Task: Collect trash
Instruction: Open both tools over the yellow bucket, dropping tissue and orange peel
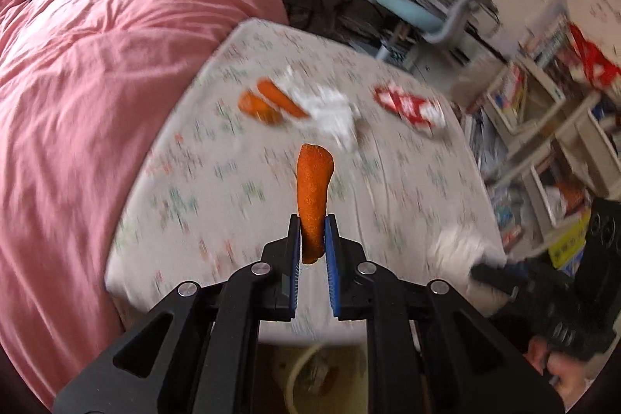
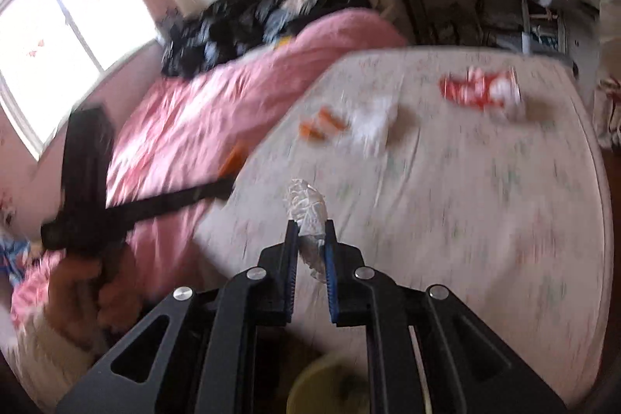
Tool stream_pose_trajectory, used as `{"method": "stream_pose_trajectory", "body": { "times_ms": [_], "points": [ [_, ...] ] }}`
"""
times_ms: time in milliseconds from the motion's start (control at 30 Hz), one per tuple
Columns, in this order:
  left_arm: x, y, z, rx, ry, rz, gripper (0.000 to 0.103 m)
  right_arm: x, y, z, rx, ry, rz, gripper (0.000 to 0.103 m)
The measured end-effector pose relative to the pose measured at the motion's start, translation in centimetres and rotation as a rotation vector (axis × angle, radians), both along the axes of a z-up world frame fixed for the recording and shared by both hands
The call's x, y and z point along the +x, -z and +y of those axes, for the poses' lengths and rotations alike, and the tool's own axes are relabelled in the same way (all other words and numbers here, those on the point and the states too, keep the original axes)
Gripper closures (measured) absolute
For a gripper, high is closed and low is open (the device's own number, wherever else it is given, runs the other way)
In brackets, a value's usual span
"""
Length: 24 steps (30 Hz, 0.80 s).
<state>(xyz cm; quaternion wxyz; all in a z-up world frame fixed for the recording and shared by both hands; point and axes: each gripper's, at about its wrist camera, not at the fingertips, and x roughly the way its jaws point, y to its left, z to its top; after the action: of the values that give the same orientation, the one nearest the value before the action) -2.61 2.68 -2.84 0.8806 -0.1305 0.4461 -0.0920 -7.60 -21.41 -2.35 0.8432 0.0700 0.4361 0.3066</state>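
Bedroom clutter rings a floral-clothed surface [image 1: 217, 181] beside a pink bed [image 1: 97, 84].

Left claw [image 1: 312, 239] pinches an orange peel strip [image 1: 314, 189]; right claw [image 2: 310, 243] pinches a crumpled foil wad [image 2: 306, 212]. Both pieces hang above the surface near its front edge. More peel [image 1: 268, 99], a tissue [image 1: 330, 111] and a red wrapper [image 1: 407, 105] remain. Keep both grips firm until over the yellowish bin [image 2: 326, 387] below, I judge.
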Motion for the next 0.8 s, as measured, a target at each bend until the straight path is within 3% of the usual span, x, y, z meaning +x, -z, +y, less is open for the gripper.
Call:
{"method": "stream_pose_trajectory", "body": {
  "times_ms": [200,233,267,333,400,467,533,633,733,800],
  "points": [
    [-5.3,2.3,-3.6,0.044,0.100,0.047,0.091,-6.5,5.0,0.3,-0.174,-0.062,0.174,0.086],
    [-5.9,2.5,-4.1,0.044,0.113,0.055,0.091,-7.0,5.5,-0.2,-0.179,-0.034,0.187,0.077],
    [-6.7,2.9,-4.6,0.032,0.129,0.070,0.091,-7.1,5.4,-0.9,-0.174,0.003,0.181,0.059],
    [-7.9,3.8,-5.5,0.015,0.155,0.101,0.091,-7.0,4.1,-2.5,-0.130,0.094,0.132,0.043],
    [-9.3,4.9,-6.7,0.024,0.195,0.145,0.091,-6.6,2.3,-4.1,-0.049,0.164,0.070,0.038],
    [-10.4,6.2,-8.1,0.037,0.254,0.210,0.086,-6.4,1.3,-5.1,-0.001,0.209,0.002,0.026],
    [-11.3,6.9,-9.1,0.087,0.280,0.224,0.067,-6.2,1.4,-5.8,0.042,0.259,-0.024,0.022],
    [-12.0,6.1,-9.7,0.173,0.263,0.149,0.042,-5.4,1.7,-6.2,0.082,0.335,-0.014,0.021],
    [-12.6,4.0,-8.9,0.226,0.186,0.007,0.029,-5.9,1.4,-5.8,0.060,0.351,-0.053,0.019],
    [-12.5,3.0,-8.5,0.234,0.137,-0.047,0.024,-6.0,1.3,-5.3,0.033,0.345,-0.073,0.016]
  ]
}}
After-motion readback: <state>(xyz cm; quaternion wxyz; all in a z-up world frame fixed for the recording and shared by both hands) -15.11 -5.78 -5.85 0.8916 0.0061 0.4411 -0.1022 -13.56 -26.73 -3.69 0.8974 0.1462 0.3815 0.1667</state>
